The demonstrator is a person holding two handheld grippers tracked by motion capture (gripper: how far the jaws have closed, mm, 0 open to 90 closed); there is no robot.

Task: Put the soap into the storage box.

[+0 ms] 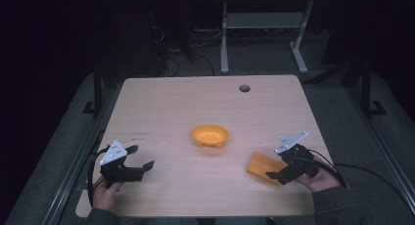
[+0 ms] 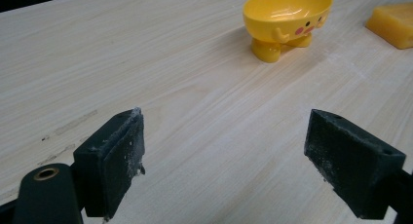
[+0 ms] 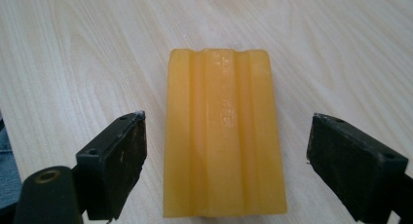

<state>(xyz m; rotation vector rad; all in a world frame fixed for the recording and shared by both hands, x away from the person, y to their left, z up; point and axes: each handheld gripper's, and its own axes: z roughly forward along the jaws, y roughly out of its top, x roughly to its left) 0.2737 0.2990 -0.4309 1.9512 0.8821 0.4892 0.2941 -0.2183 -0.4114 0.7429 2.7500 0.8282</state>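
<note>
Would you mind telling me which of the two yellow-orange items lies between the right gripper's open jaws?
The ridged orange block, lying flat on the table between the right gripper's jaws. The yellow footed bowl stands apart at the table's middle.

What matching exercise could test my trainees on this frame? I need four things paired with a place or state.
Things:
1. yellow bowl
2. orange block
3. left gripper
4. round hole

Places or states:
A. near the table's far edge
B. lying flat between the right gripper's open jaws
C. open over bare wood, holding nothing
D. standing upright at the table's middle, on small feet

Pairs: 1-D, 2-B, 3-C, 4-A
</note>
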